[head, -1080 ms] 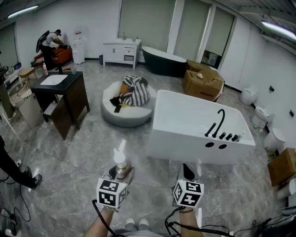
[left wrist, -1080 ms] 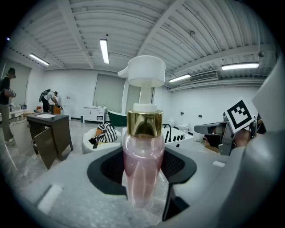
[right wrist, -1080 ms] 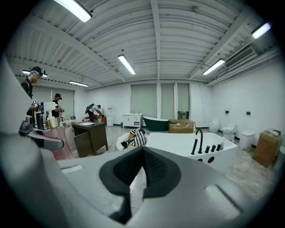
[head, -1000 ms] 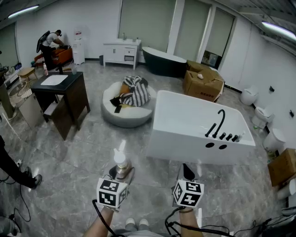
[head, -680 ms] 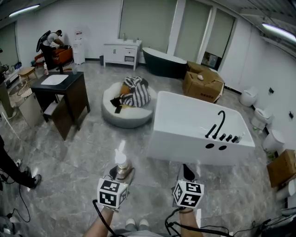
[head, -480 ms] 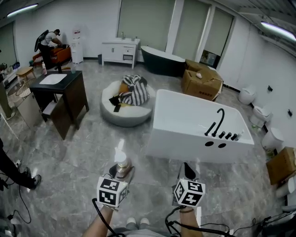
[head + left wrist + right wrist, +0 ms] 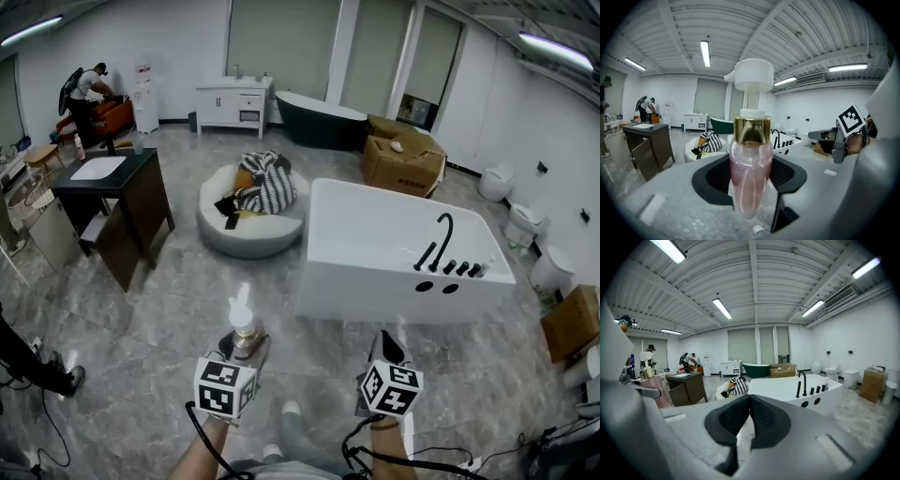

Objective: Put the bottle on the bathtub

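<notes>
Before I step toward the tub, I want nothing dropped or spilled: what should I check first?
1. Grip: left gripper clamps the clear pink pump bottle with gold collar: ok.
2. Tilt: bottle upright, white pump head on top: ok.
3. Spare hand: right gripper shut, nothing in it: ok.
4. Target: white rectangular bathtub in sight ahead: ok.
5. Reach: bottle over the tub's rim: not ok, grey marble floor lies between.
6. Room on that rim beside the black curved faucet: cannot tell.
</notes>
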### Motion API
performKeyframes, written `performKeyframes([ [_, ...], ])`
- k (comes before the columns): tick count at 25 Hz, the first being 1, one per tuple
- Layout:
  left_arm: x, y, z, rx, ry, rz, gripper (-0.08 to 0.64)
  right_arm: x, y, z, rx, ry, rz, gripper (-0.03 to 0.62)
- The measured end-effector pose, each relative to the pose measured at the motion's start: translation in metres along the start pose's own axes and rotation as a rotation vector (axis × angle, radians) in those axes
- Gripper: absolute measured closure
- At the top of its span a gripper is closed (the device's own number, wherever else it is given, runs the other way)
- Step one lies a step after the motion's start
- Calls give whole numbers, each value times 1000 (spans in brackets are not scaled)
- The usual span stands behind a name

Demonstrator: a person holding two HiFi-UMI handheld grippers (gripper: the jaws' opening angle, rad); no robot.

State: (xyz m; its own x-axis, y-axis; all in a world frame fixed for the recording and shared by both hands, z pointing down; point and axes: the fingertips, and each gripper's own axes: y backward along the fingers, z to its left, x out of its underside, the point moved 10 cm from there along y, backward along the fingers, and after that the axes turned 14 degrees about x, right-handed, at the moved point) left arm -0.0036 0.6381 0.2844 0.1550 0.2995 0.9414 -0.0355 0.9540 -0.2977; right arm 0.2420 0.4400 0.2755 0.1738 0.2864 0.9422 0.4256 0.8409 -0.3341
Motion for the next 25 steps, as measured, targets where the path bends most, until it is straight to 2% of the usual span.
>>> performKeyframes([
  [15, -37, -95, 53, 26, -17, 5, 333, -31, -109, -5, 29, -23, 10, 589],
  [25, -69, -161, 84, 8, -32, 10, 333, -56, -184, -13, 27, -38, 14, 589],
])
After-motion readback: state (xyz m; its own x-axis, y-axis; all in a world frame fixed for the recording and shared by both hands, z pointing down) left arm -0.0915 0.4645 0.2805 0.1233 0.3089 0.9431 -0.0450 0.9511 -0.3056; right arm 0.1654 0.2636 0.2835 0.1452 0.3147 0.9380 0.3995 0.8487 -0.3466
